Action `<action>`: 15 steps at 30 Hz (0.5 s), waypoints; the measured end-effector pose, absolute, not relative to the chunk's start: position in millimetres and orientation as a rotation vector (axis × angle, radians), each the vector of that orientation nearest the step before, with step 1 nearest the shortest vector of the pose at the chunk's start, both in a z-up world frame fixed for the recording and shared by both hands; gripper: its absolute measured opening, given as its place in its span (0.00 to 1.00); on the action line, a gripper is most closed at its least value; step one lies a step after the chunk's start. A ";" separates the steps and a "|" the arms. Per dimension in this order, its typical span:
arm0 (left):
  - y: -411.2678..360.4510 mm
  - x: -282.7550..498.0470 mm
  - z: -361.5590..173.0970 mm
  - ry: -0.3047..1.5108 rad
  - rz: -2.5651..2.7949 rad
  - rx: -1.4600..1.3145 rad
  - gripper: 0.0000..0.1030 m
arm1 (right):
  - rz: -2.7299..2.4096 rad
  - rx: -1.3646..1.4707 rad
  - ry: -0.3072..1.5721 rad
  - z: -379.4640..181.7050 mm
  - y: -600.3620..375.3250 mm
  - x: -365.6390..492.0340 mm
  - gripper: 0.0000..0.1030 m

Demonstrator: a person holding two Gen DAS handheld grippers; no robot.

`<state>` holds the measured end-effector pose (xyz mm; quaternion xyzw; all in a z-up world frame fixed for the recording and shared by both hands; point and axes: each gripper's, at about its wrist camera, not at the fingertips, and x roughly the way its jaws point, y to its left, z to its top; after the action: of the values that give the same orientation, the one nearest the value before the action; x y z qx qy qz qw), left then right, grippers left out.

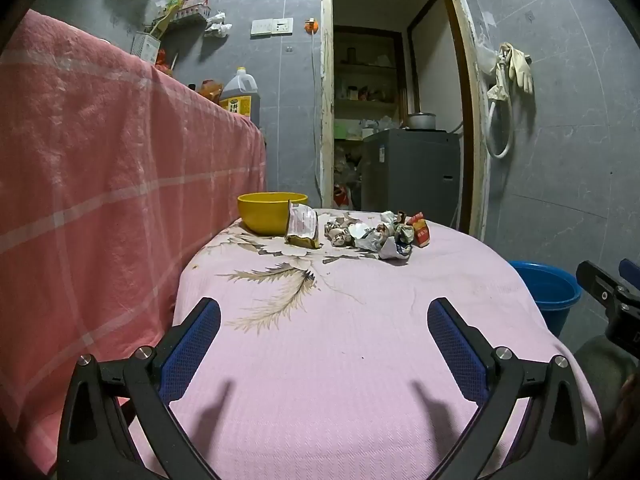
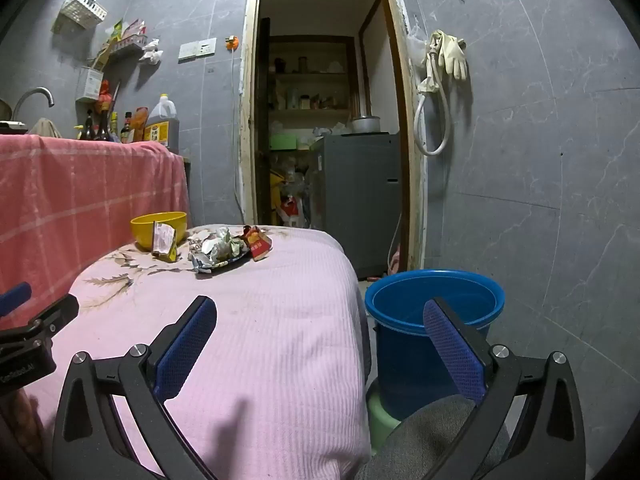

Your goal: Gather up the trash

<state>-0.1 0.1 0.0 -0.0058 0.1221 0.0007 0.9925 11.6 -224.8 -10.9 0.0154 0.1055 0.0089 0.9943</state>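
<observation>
A heap of crumpled wrappers (image 1: 376, 236) (image 2: 220, 249) lies at the far end of the pink-clothed table (image 1: 328, 352) (image 2: 260, 320). A torn snack packet (image 1: 302, 230) (image 2: 164, 244) leans against a yellow bowl (image 1: 268, 212) (image 2: 158, 228) to its left. A red packet (image 1: 419, 231) (image 2: 259, 245) sits at the heap's right. My left gripper (image 1: 324, 312) hovers open over the near table, well short of the trash. My right gripper (image 2: 320, 312) is open too, above the table's right edge. A blue bucket (image 2: 432, 312) (image 1: 548, 292) stands on the floor to the right.
A counter draped in pink checked cloth (image 1: 104, 184) (image 2: 80, 192) borders the table's left side, with bottles and an oil jug (image 2: 162, 122) on it. An open doorway (image 2: 324, 120) with a grey appliance lies beyond. A green stool (image 2: 380, 420) sits under the bucket.
</observation>
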 end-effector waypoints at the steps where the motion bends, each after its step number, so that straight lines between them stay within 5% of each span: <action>1: 0.1 -0.1 0.0 0.246 0.001 -0.011 0.99 | 0.018 0.032 0.210 -10.9 -224.9 11.5 1.00; 15: 0.0 -0.1 0.0 0.245 0.001 -0.005 0.99 | 0.017 0.032 0.209 -10.7 -224.6 10.8 1.00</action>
<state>-0.1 0.0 0.0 -0.0024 0.1224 0.0004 0.9925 10.8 -224.6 -10.7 0.0162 0.1043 0.0087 0.9944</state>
